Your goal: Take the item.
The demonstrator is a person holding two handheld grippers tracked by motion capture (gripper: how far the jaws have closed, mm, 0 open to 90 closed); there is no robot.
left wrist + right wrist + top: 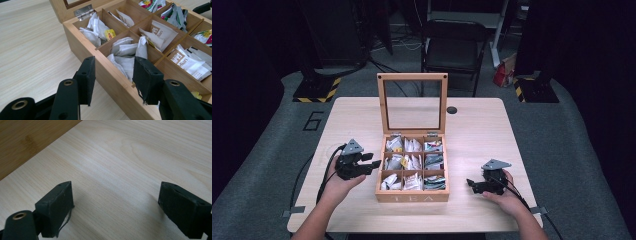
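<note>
Nine compartments in tea box (412, 196) mid tabletop (472, 130) | left gripper (113, 75) spread at left wall, over white tea bags (125, 53) | right gripper (116, 206) spread, empty | bags probably light, soft, crushable: pinch one paper edge gently

Your high view looks forward and down from above your side onto the whole pale wooden table (352, 115), with the open nine-compartment bamboo tea box (412, 196) at centre. Your left gripper view sits close over that box's (107, 75) left wall, facing across its compartments. Your right gripper view looks down, very near, at bare tabletop (130, 157) beside the box's wall (27, 140).
</note>
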